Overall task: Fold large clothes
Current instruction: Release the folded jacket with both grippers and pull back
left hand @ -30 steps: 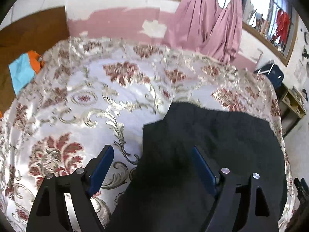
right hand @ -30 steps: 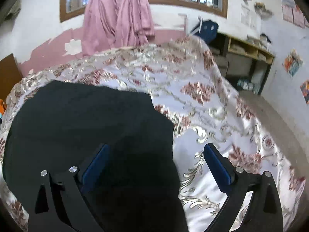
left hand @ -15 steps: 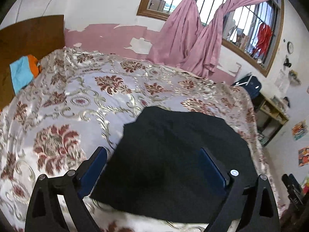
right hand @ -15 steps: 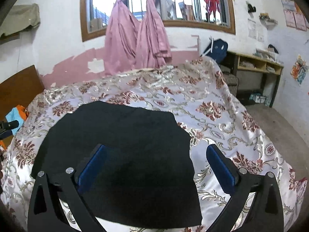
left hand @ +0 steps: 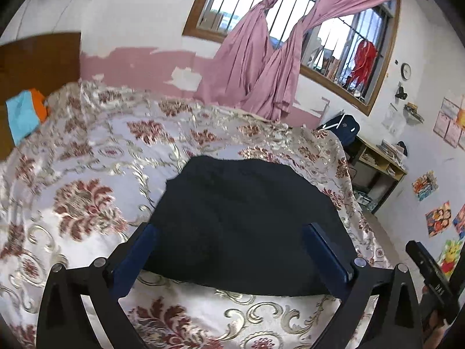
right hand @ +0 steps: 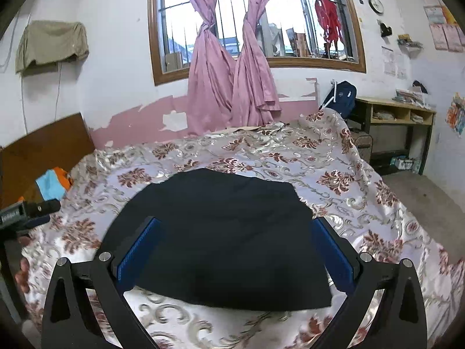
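A black garment (left hand: pixel 247 224) (right hand: pixel 226 238), folded into a flat rectangle, lies on the floral bedspread (left hand: pixel 87 174) (right hand: pixel 348 189). My left gripper (left hand: pixel 231 229) hovers above the garment's near edge, its jaws opening wide with nothing pressed between the blue pads. My right gripper (right hand: pixel 235 222) hangs over the same near edge, open and empty too. Neither gripper touches the cloth. The right tool shows at the left wrist view's lower right edge, and the left tool at the right wrist view's left edge.
A blue and orange cloth (left hand: pixel 23 113) (right hand: pixel 53 184) lies by the wooden headboard (right hand: pixel 43 148). Pink curtains (right hand: pixel 229 87) hang at the barred window behind the bed. A desk (right hand: pixel 395 119) and a dark backpack (right hand: pixel 343 96) stand to the right.
Both grippers have drawn back and upward from the black garment, which now lies whole in view. The left jaws have spread wider.
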Action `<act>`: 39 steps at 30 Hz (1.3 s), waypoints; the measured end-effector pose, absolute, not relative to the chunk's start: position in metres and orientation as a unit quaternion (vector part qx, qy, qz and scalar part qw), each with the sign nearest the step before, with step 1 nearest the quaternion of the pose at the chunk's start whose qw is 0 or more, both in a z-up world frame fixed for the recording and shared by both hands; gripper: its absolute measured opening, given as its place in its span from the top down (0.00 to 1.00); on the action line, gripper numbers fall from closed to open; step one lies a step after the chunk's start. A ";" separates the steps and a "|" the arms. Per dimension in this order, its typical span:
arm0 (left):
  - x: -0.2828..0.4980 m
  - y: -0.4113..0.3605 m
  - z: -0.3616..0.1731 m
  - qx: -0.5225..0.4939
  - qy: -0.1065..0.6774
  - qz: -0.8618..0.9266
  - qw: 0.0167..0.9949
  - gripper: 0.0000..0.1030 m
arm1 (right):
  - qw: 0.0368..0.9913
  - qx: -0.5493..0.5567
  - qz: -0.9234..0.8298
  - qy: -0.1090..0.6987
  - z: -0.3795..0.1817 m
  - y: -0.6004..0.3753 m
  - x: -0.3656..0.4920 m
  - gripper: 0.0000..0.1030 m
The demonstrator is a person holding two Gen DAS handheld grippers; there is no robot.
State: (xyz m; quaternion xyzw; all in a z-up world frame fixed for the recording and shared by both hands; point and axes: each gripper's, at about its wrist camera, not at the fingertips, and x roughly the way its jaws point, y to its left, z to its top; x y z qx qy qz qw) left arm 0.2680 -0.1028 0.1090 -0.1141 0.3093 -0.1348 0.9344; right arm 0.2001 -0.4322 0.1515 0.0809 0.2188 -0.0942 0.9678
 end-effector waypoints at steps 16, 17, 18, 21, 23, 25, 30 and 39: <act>0.170 -0.097 0.143 -0.046 0.207 -0.145 0.966 0.00 | 0.980 0.084 -0.074 0.165 0.156 -0.382 0.117 0.02; 0.165 -0.098 0.144 -0.042 0.203 -0.145 0.967 0.00 | 0.980 0.081 -0.074 0.163 0.156 -0.378 0.113 0.02; 0.161 -0.098 0.145 -0.038 0.199 -0.145 0.968 0.00 | 0.981 0.077 -0.075 0.161 0.156 -0.375 0.108 0.02; 0.148 -0.096 0.142 -0.025 0.182 -0.137 0.973 0.00 | 0.982 0.067 -0.077 0.156 0.153 -0.370 0.098 0.02; 0.141 -0.096 0.137 -0.017 0.175 -0.137 0.975 0.00 | 0.983 0.061 -0.079 0.155 0.153 -0.364 0.092 0.02; 0.133 -0.095 0.131 -0.012 0.171 -0.141 0.975 0.00 | 0.982 0.048 -0.093 0.157 0.152 -0.358 0.089 0.02; 0.119 -0.096 0.113 0.002 0.161 -0.137 0.977 0.00 | 0.981 0.039 -0.113 0.156 0.142 -0.350 0.077 0.02; 0.106 -0.087 0.084 -0.011 0.166 -0.120 0.979 0.00 | 0.985 0.017 -0.125 0.121 0.116 -0.329 0.052 0.02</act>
